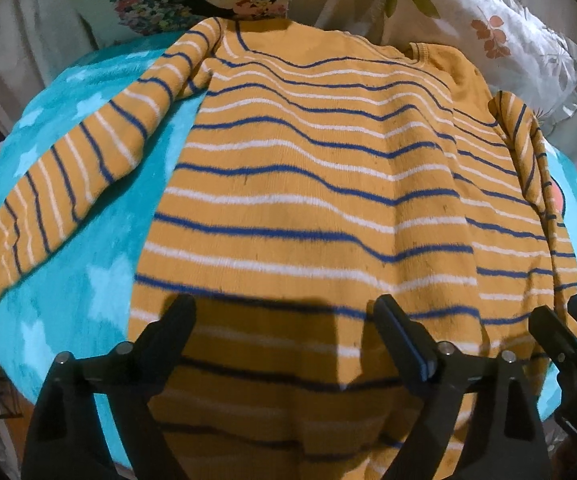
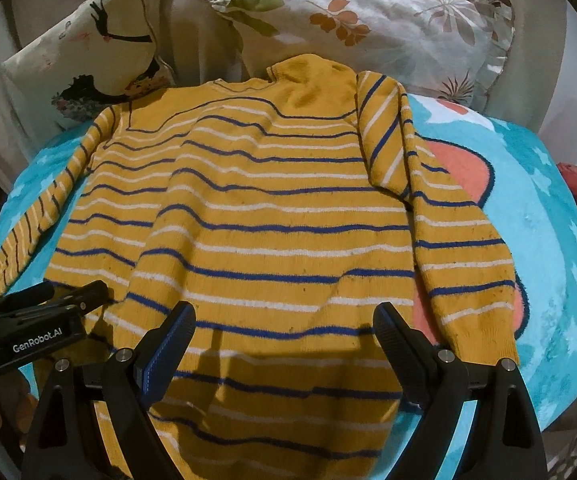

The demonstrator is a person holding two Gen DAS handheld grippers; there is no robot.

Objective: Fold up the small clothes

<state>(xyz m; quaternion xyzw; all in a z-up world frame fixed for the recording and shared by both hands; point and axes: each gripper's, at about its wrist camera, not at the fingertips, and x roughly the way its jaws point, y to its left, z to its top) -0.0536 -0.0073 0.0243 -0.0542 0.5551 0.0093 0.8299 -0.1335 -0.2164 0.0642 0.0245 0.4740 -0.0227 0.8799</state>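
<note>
sweater [image 1: 308,184] hem hidden, sleeve [image 2: 384,132] folded

Turquoise star-print blanket [image 2: 548,208], striped mustard sweater [image 2: 256,208] spread flat on it, pillows [image 2: 368,28] behind

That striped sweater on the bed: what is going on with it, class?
A person holds two grippers over a yellow striped sweater spread flat on a turquoise blanket. The right sleeve is folded onto the body; the left sleeve lies out. The left gripper and right gripper are open, holding nothing.

Knitted, pilled sweater [image 2: 272,216], fluffy fleece blanket [image 2: 548,240], matt plastic left hand-held gripper [image 1: 284,328]
</note>
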